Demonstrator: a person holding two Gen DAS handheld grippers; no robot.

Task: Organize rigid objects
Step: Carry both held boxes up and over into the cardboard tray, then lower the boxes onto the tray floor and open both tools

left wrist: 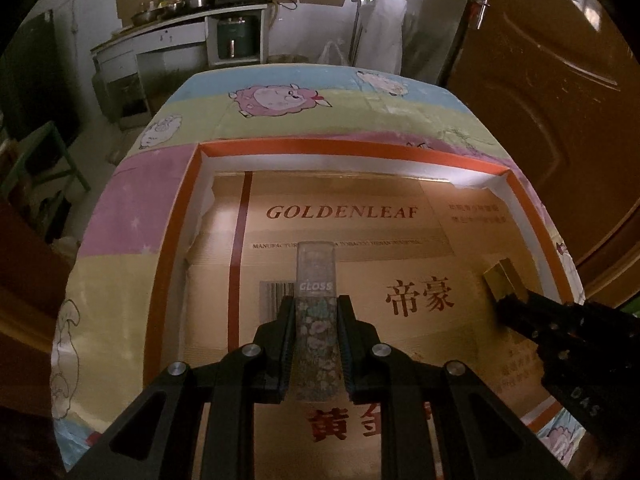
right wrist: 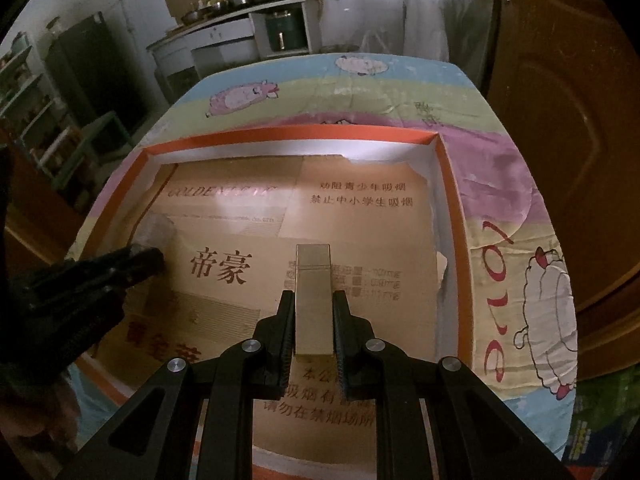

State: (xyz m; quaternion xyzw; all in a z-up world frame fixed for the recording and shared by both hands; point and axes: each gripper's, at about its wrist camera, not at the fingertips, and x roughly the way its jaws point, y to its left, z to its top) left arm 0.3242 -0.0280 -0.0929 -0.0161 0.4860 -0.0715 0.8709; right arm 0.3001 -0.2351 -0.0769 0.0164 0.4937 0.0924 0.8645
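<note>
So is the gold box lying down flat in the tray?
No, the gold box is clamped in the right gripper above the tray.

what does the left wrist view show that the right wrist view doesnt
Only the left wrist view shows the left tool shut on a floral tube marked GLOSS, and GOLDENLEAF printed clearly on the cardboard.

Only the right wrist view shows the right tool shut on a gold bar-shaped case head-on, plus the red lettering on the cloth.

Both share the orange-rimmed box lined with cardboard, each tool poised above it.
</note>
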